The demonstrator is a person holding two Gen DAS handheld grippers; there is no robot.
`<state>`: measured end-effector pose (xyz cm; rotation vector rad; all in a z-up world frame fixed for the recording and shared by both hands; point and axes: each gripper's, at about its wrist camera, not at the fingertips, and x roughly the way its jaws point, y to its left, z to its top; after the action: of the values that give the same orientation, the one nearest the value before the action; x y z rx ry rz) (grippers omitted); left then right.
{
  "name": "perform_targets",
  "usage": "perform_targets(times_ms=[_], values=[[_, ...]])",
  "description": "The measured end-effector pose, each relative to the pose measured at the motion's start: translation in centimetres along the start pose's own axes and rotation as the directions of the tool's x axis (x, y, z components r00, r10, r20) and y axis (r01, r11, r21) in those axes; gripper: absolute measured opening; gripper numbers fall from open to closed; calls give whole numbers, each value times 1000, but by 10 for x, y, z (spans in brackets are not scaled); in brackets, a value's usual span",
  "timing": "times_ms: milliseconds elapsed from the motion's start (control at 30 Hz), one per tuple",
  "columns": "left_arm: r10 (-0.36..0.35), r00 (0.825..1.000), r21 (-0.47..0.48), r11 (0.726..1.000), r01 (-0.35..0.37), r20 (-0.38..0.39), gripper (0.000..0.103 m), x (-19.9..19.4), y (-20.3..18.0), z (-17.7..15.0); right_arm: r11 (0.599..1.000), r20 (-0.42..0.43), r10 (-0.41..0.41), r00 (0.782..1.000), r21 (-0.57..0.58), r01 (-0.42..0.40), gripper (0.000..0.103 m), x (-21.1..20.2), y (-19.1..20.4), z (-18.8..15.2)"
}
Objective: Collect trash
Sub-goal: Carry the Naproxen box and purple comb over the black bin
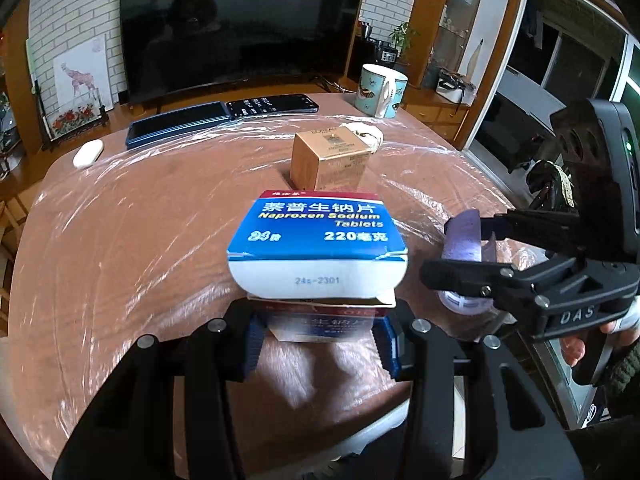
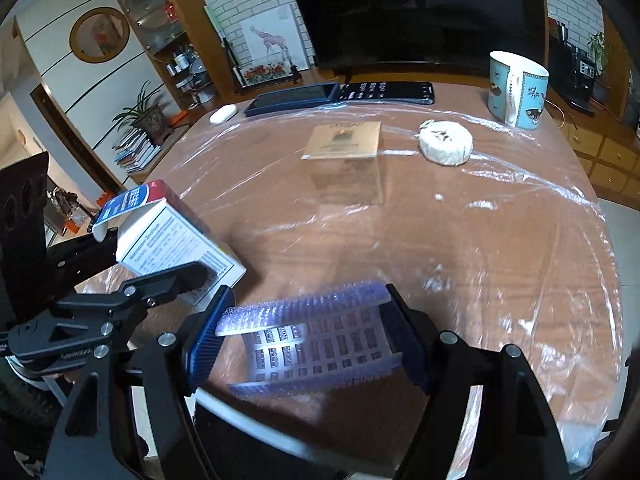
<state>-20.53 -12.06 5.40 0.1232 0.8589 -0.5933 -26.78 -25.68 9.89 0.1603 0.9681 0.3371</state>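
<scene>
Both wrist views close, probably sharing table (image 1: 120, 240).

Home living room: a large television (image 1: 240, 28) stands ahead of the grippers beyond the plastic-covered table (image 1: 120, 240), against white brick wall (image 1: 60, 12); potted plant (image 2: 146, 114) left.

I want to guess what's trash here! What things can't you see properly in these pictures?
- Naproxen Sodium Tablets box: its lower half sits behind the left gripper; whether it's empty can't be seen.
- Purple blister sheet in the right gripper: motion-blurred, so pills can't be counted.
- Gold carton: print too small.
- Round white bundle: contents wrapped, hidden.
</scene>
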Motion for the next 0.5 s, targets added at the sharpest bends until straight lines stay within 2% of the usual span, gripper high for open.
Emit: perform_targets(times_ms=[500], values=[[32, 999, -29, 999, -32, -2, 47, -28, -15, -39, 999, -37, 35, 999, -29, -36, 74, -20, 24, -47]])
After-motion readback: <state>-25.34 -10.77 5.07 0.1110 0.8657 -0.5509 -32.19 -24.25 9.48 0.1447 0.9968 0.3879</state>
